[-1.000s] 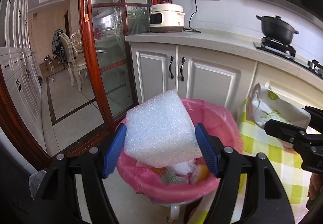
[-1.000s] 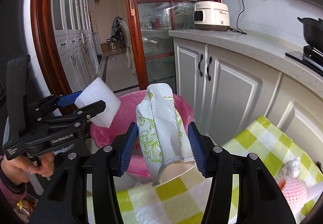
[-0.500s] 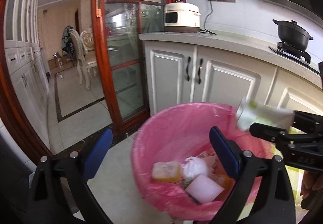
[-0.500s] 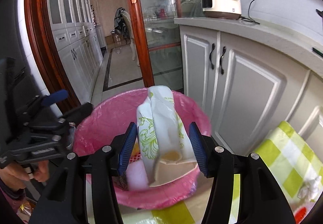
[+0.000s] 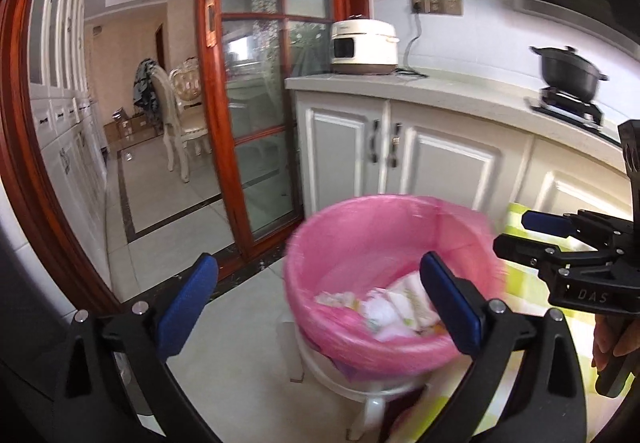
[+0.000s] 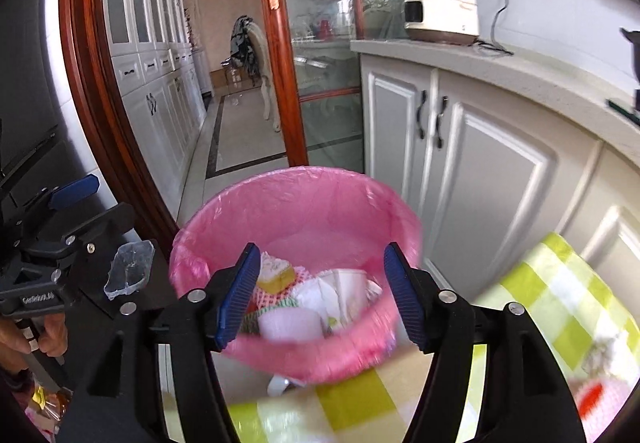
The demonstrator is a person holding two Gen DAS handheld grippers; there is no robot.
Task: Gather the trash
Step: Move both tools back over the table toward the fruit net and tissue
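In a kitchen with white cabinets, the pink-lined bin (image 6: 296, 271) sat at six o'clock holding the paper bag (image 6: 344, 295), both the left gripper (image 5: 316, 299) and right gripper (image 6: 320, 295) just opened wide and empty; a careless swing could likely tip it.

Foam block dropped from left tongs (image 5: 316, 295), paper bag (image 6: 344, 295) from right tongs (image 6: 320, 295) — both now in pink bin (image 6: 296, 199), jaws just widened

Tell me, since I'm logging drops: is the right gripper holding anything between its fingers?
No. The right gripper stands open with nothing between its pads; the paper trash lies in the pink bin.
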